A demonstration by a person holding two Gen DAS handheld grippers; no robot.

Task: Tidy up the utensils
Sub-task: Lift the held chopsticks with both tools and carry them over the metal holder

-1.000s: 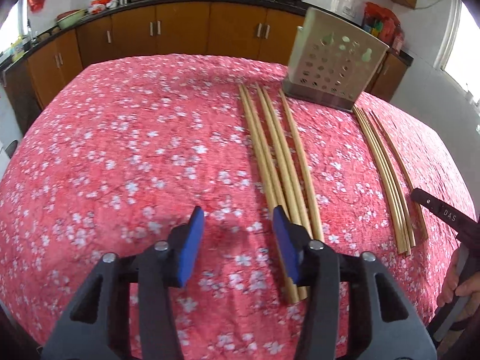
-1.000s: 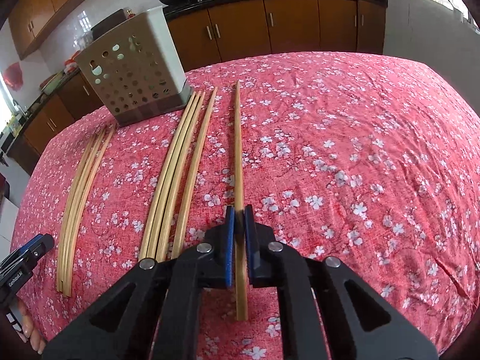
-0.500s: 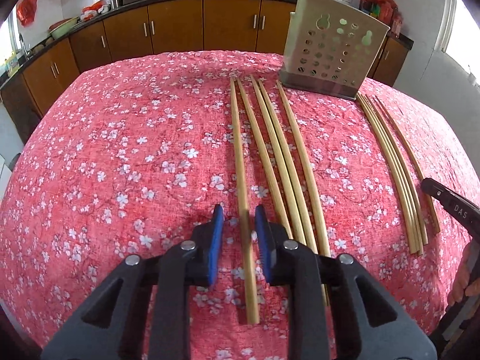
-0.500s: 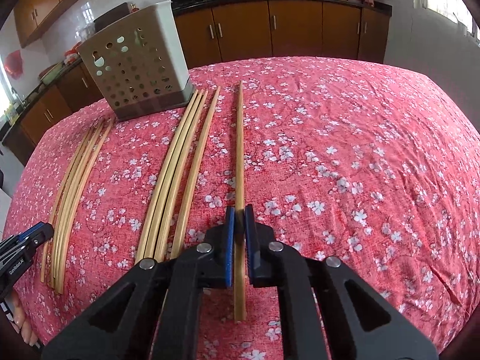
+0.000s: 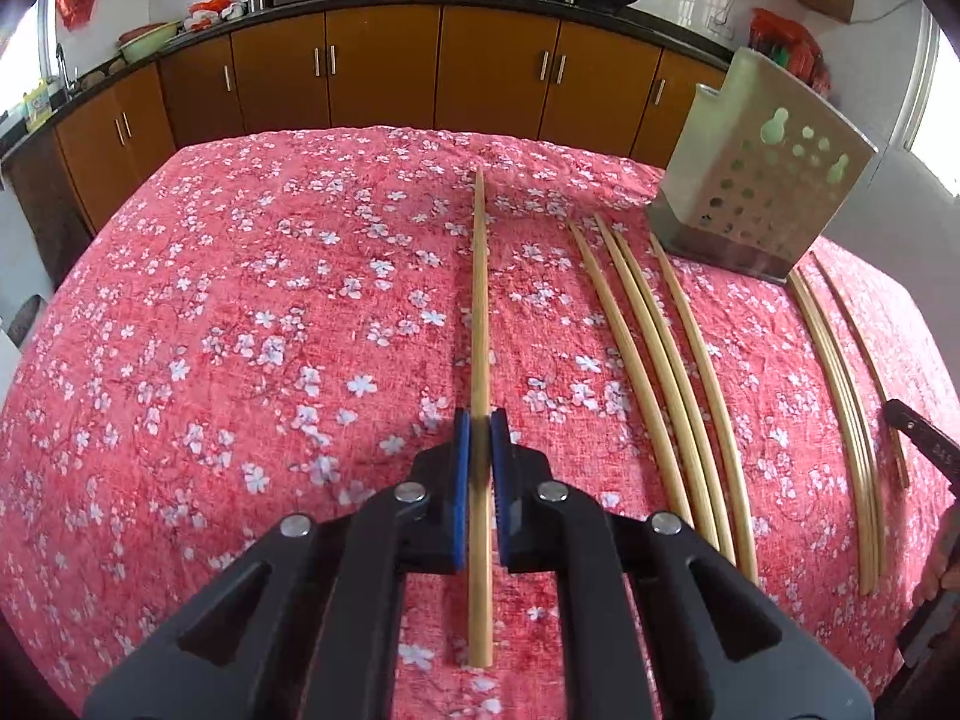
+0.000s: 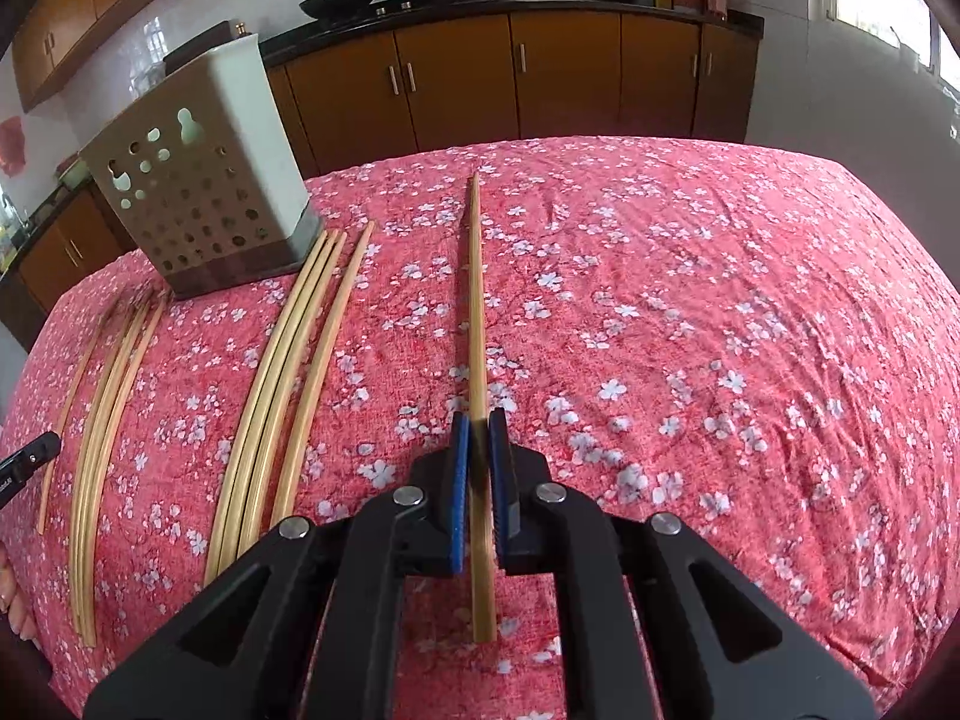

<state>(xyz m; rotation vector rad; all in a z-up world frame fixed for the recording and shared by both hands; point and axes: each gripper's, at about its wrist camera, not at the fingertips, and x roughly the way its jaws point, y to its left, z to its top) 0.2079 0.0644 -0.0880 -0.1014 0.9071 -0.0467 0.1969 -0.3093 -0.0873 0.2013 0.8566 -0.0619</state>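
From the left tongs (image 5: 477, 420), bare red floral tabletop (image 5: 240, 330) runs open from nine to twelve o'clock, with nothing standing there. At one to two o'clock, four loose chopsticks (image 5: 654, 372) lie flat, and the perforated utensil holder (image 5: 762, 204) rises behind them as the only tall obstacle. Past it at three o'clock lies another chopstick bundle (image 5: 840, 390). From the right tongs (image 6: 478, 420), the cloth from twelve to three o'clock is open.
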